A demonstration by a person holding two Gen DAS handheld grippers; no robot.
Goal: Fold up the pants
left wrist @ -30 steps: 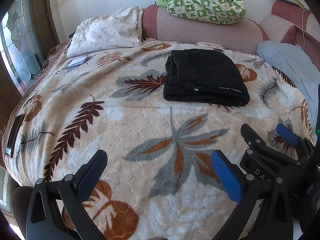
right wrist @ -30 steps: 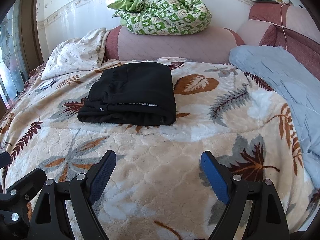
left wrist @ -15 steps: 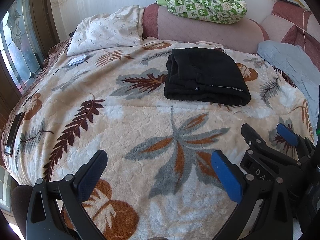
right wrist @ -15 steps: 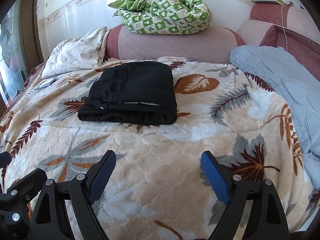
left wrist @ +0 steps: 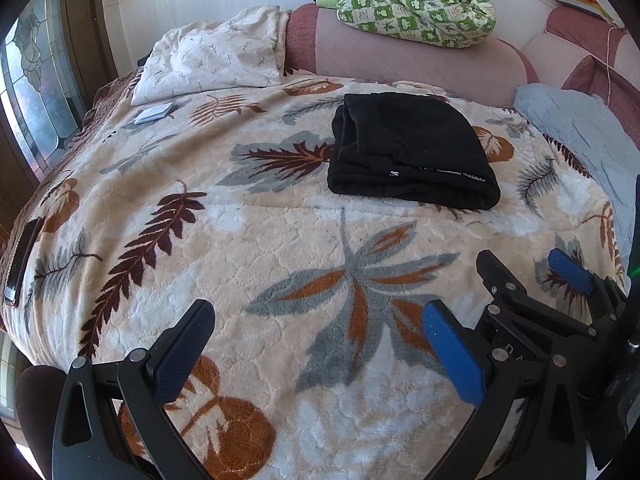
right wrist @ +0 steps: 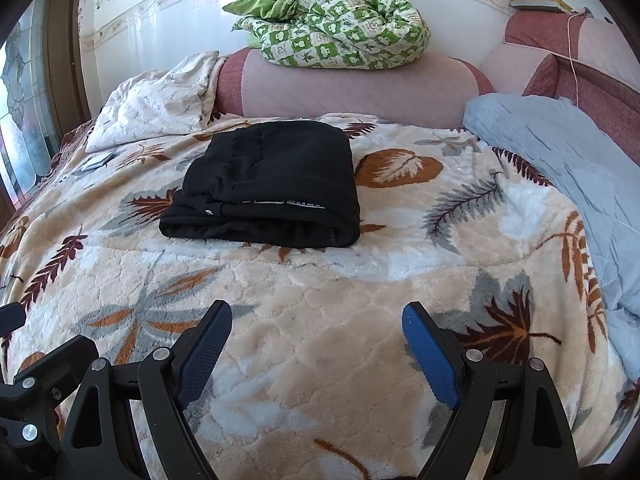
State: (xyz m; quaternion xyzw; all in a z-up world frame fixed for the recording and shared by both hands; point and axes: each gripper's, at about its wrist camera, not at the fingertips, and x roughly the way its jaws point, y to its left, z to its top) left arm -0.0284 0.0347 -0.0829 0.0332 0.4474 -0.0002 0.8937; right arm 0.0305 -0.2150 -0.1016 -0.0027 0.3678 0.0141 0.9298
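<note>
Pants (right wrist: 268,188) lie folded on the blanket (left wrist: 280,248), below the green quilt (right wrist: 336,20). Soft and limp, likely light; best pinched at the thick folded edge. Left gripper (left wrist: 316,344) and right gripper (right wrist: 316,344) hover short of them, fingers apart, empty.

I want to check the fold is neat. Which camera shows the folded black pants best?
The right wrist view: the pants lie near centre, stacked front edge facing the camera. The left wrist view shows them farther off, right of centre, angled.
</note>
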